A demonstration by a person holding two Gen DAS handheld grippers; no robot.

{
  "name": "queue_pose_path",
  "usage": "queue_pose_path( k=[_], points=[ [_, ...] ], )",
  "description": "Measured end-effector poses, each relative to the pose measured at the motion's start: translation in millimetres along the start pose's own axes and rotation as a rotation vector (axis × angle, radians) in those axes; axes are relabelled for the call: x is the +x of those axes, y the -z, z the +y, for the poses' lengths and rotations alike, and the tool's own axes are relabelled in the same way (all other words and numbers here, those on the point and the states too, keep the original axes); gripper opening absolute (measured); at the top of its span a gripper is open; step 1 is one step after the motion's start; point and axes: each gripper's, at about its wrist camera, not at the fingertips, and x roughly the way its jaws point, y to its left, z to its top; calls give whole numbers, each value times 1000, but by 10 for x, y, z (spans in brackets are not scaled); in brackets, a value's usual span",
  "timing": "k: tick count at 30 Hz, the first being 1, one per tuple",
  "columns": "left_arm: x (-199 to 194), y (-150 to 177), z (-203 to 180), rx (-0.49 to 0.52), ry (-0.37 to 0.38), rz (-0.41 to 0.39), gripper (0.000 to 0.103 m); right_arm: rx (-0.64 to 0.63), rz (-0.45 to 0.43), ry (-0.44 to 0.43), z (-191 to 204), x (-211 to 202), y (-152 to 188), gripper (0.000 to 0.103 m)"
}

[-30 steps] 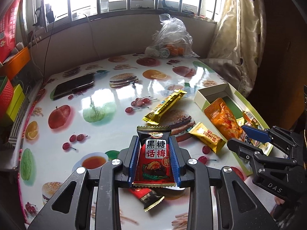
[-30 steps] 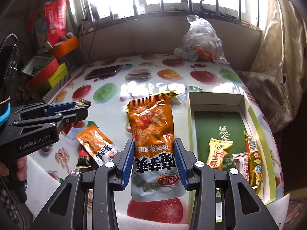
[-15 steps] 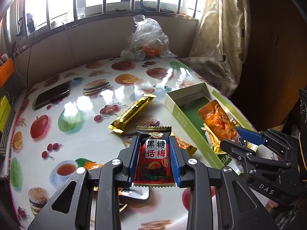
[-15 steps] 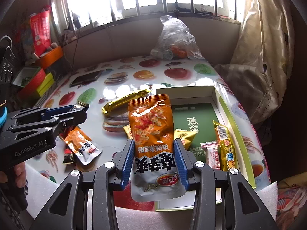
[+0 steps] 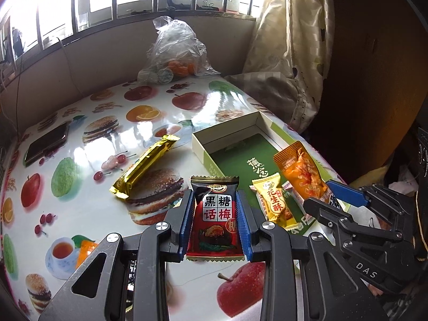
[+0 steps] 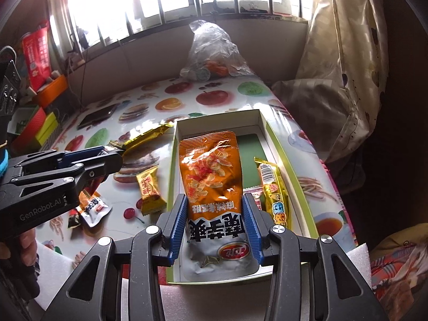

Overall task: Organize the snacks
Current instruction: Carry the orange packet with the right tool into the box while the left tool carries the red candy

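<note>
Over box (image 6: 270, 136), right gripper (image 6: 215, 224) pitched down, clamped on orange bag (image 6: 211, 171). At 9 o'clock, over table (image 5: 80, 208), left gripper (image 5: 215, 223) likewise pitched, gripping red candy (image 5: 215, 214).

My desk (image 5: 80, 208) wears a glossy, wipe-clean printed sheet that mirrors the window. The gold bar (image 5: 144, 171) is shiny crinkled foil; the orange pouch (image 6: 211, 171) and dark red packet (image 5: 215, 214) are glossy plastic film. The box (image 6: 267, 133) looks like matt cardboard. My fingers (image 6: 178, 224) carry ribbed blue pads on matt black plastic.
</note>
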Motion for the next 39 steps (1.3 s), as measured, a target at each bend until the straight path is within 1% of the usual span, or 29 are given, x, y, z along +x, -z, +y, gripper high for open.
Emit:
queue_pose_path(
  k=[9, 11, 17, 25, 30, 35, 39],
  points=[
    [273, -127, -199, -6, 41, 23, 32, 52, 22, 40, -280, 109, 41, 40],
    [341, -138, -243, -7, 57, 38, 32, 62, 30, 52, -333, 147, 52, 40],
    [518, -115, -351, -1, 68, 77, 32, 74, 47, 76, -437, 234, 85, 40],
    [658, -92, -468, 10, 86, 106, 32, 74, 59, 81, -469, 304, 95, 41],
    [712, -106, -537, 7, 118, 111, 32, 80, 66, 85, -492, 350, 105, 41],
    [747, -119, -572, 16, 121, 112, 32, 83, 72, 82, -522, 371, 123, 42],
    [789, -139, -545, 2, 116, 121, 32, 81, 73, 79, -518, 389, 122, 43]
  ],
)
